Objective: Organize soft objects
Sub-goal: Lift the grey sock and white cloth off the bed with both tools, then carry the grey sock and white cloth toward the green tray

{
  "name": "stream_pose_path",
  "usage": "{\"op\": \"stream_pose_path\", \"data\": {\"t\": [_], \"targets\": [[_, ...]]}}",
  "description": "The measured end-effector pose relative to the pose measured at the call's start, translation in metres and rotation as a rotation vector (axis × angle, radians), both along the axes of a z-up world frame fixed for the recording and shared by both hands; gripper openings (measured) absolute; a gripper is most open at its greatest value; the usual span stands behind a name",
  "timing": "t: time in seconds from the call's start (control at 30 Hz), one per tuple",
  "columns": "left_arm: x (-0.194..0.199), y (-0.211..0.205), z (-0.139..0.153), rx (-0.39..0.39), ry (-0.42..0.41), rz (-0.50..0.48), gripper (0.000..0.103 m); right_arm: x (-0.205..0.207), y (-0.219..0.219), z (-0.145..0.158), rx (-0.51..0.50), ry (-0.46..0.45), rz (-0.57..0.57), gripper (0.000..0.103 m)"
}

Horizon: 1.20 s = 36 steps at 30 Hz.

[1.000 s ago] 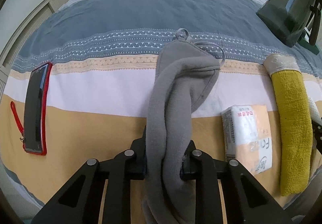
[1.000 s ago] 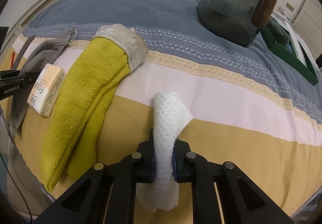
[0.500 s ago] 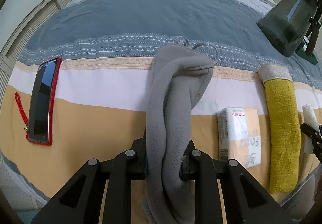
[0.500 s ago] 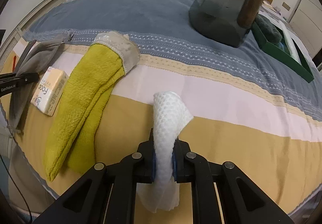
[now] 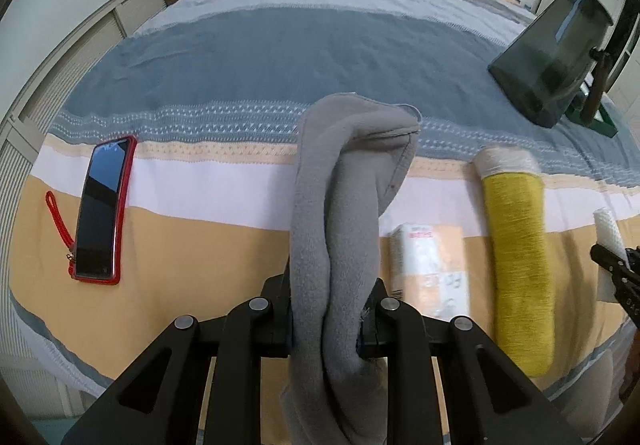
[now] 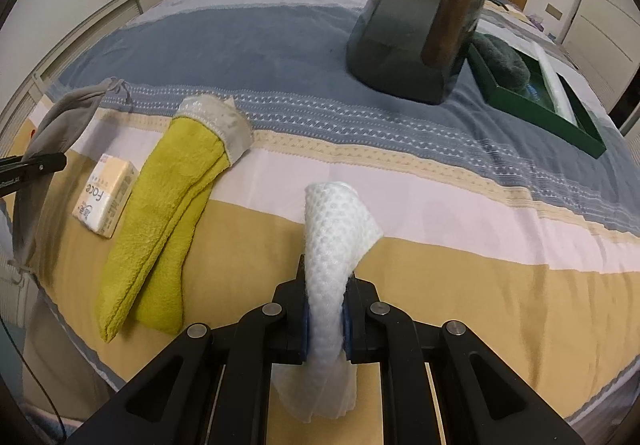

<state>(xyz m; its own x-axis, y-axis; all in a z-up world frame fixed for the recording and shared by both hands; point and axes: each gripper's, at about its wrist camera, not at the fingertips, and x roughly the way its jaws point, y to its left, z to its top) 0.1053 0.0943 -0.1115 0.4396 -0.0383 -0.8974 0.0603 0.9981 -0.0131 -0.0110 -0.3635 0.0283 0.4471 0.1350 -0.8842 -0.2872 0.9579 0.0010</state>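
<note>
A bunched grey fleece cloth (image 5: 340,213) is pinched in my left gripper (image 5: 328,321), which is shut on it and holds it clear above the striped bedspread (image 5: 240,57). My right gripper (image 6: 326,319) is shut on a white waffle-textured cloth (image 6: 336,229), also raised off the bed. In the right wrist view the grey fleece cloth (image 6: 60,121) and a left fingertip (image 6: 36,165) show at the far left. A folded yellow-green towel (image 6: 168,213) lies on the bed between the two grippers.
A tissue pack (image 5: 432,265) lies beside the towel. A phone in a red case (image 5: 100,209) lies on the left. A dark grey bin with a brown handle (image 6: 420,17) and a green tray (image 6: 540,101) holding a dark cloth stand far right. Pillows lie at the headboard.
Both grippers have risen with their cloths, so the bed looks farther away. The grey cloth's far end has come up off the bedspread. Both grips are unchanged.
</note>
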Motion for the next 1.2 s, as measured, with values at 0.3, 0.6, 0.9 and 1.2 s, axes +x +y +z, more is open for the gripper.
{"op": "stream_pose_path", "data": {"t": [0.3,0.6,0.9,1.2], "targets": [[-0.01,-0.019,0.024,0.01,-0.039,-0.01,0.017,-0.007,-0.023,0.024,0.015,-0.044,-0.028,0.011],[-0.015,-0.048,0.032,0.018,-0.04,-0.034,0.017,-0.015,-0.04,0.047,0.018,-0.086,-0.039,0.011],[-0.018,-0.075,0.048,0.004,-0.065,-0.068,0.017,-0.023,-0.049,0.064,0.025,-0.116,-0.044,0.011],[-0.029,-0.115,0.066,0.015,-0.099,-0.12,0.017,-0.037,-0.064,0.072,0.028,-0.135,-0.056,0.011]]}}
